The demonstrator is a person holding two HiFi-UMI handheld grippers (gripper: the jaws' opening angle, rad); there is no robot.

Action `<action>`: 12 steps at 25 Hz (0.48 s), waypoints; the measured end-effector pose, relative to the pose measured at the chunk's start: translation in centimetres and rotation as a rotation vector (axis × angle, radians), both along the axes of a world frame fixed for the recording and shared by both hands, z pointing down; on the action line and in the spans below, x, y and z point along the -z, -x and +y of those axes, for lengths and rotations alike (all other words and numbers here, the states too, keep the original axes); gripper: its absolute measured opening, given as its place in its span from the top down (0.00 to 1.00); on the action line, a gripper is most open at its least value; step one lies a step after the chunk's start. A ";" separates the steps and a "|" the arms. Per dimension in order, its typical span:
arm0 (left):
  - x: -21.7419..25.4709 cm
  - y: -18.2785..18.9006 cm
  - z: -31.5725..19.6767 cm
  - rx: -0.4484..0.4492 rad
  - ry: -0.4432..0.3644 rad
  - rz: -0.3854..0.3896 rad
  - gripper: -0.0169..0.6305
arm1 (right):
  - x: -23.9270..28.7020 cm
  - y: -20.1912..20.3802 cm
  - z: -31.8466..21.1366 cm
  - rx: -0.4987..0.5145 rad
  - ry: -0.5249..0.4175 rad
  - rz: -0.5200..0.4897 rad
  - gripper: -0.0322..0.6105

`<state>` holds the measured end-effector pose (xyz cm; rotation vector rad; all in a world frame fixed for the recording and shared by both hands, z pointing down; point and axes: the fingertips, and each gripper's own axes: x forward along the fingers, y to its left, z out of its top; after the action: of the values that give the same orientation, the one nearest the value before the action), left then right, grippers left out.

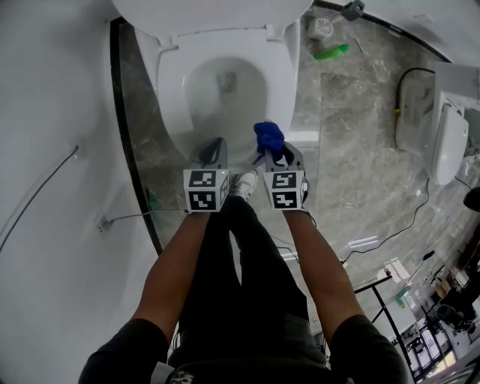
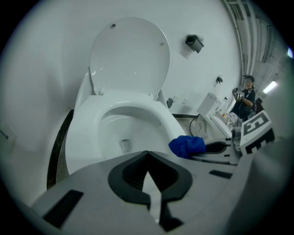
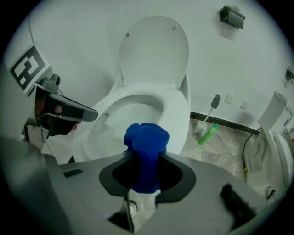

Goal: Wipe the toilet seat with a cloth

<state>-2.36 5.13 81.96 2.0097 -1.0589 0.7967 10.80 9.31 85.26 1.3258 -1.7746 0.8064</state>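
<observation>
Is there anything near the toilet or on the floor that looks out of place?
Yes. A green bottle lies on its side on the floor, right of the toilet and near the brush holder, instead of standing upright.

— Where are the grippers?
— Side by side at the near rim of the seat (image 1: 169, 82). The left gripper (image 1: 214, 144) is over the rim's middle and the right gripper (image 1: 274, 155) is at its right corner.
— And the cloth (image 1: 268, 137)?
— Blue, bunched, sticking out ahead of the right gripper.
— Anything else?
— The lid (image 1: 210, 11) is up, and a green bottle (image 1: 331, 52) lies on the floor (image 1: 360, 150).
</observation>
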 end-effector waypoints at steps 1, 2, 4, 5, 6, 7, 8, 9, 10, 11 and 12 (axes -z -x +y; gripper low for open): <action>-0.2 0.6 0.8 0.009 0.009 -0.008 0.96 | -0.1 0.6 0.8 0.009 0.010 -0.006 0.80; -0.4 1.1 1.6 0.015 0.015 -0.018 0.96 | -0.3 1.1 1.7 0.017 0.023 -0.012 0.80; -0.6 2.2 3.2 0.011 0.013 -0.051 0.96 | -0.6 2.4 3.3 0.038 0.045 -0.022 0.80; -0.5 2.6 3.9 0.007 0.011 -0.066 0.96 | -0.5 3.1 3.8 0.054 0.048 -0.027 0.80; -0.3 3.0 4.5 0.010 0.010 -0.073 0.96 | -0.4 3.8 4.3 0.072 0.049 -0.031 0.80; -0.1 3.4 5.0 0.019 0.007 -0.074 0.96 | -0.3 4.5 4.8 0.090 0.051 -0.033 0.80; 0.2 3.7 5.2 0.030 0.003 -0.077 0.96 | -0.2 5.2 5.1 0.107 0.052 -0.034 0.80; 0.4 4.2 5.5 0.037 -0.001 -0.082 0.96 | -0.2 5.9 5.4 0.125 0.053 -0.033 0.80; 0.5 4.7 5.7 0.045 -0.002 -0.087 0.96 | -0.2 6.6 5.6 0.146 0.056 -0.032 0.80; 0.6 5.2 6.0 0.058 0.001 -0.089 0.96 | -0.2 7.5 5.9 0.173 0.058 -0.031 0.80; 0.7 5.9 6.2 0.075 0.006 -0.088 0.96 | -0.2 8.6 6.0 0.204 0.059 -0.030 0.80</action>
<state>-8.23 11.34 81.27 1.9332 -1.1731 0.8542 2.25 15.32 85.46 1.0796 -1.8591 0.7623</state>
